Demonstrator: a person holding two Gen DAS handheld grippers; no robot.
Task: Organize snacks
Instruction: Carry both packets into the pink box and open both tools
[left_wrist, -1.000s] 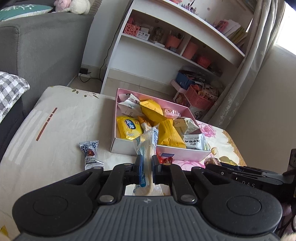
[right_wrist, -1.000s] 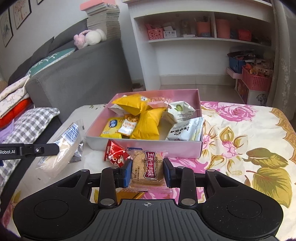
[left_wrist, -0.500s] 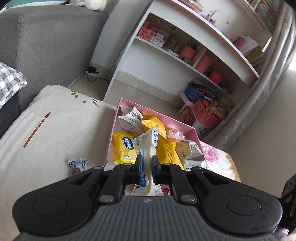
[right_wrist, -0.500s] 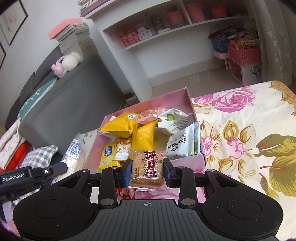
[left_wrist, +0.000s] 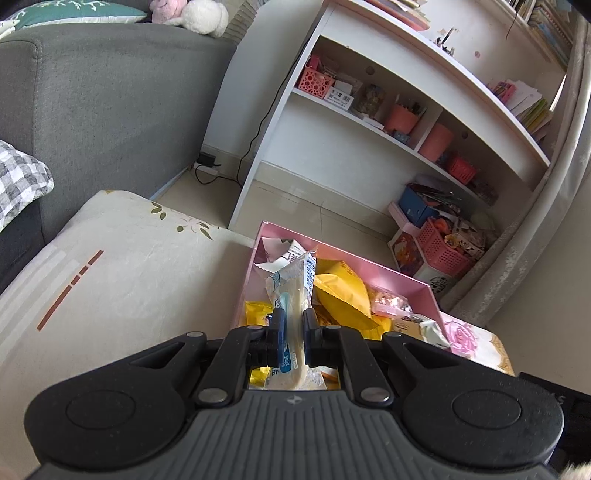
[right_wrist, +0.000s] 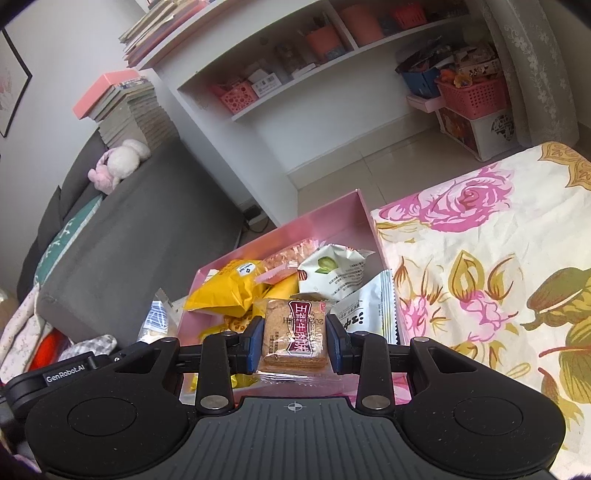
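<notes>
Glossy clear plastic wraps the pale bread stick packet (left_wrist: 291, 310) and the brown square biscuit packet (right_wrist: 293, 332). The pink cardboard box (right_wrist: 332, 214) looks smooth; the flowered cloth worktop cover (right_wrist: 480, 266) matt and creased.

Left gripper (left_wrist: 291, 328) and right gripper (right_wrist: 294, 338), both clamped on packets.
</notes>
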